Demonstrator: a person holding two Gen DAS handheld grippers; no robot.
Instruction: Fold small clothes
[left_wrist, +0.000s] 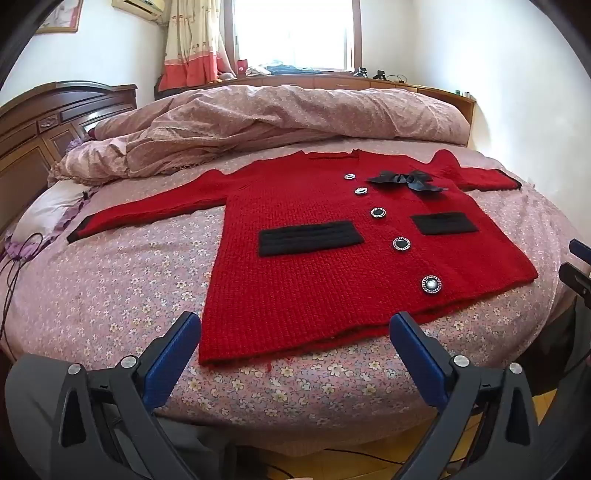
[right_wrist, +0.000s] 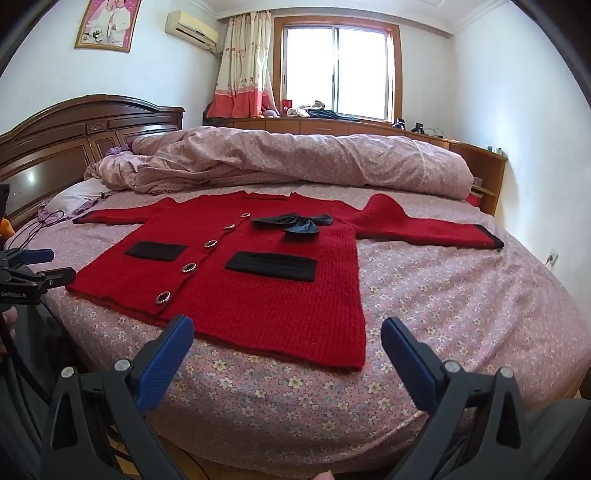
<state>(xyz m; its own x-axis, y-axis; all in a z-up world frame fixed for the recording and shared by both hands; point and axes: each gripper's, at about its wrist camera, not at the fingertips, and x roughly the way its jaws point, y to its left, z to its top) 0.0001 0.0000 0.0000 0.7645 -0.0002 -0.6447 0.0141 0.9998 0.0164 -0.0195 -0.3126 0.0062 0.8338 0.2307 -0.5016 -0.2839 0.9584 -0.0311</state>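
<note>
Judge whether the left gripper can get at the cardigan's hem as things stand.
Probably yes: the left gripper is open, the cardigan lies flat on the bed, and nothing sits between its fingers and the hem.

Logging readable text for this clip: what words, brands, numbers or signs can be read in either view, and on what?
"GenRobot.AI": white lettering on the black body of the left gripper, at the left edge of the right wrist view.
Framed picture on the wall: no text legible.
Air conditioner: any marking too small to read.
Red cardigan: no label or lettering shows.
</note>
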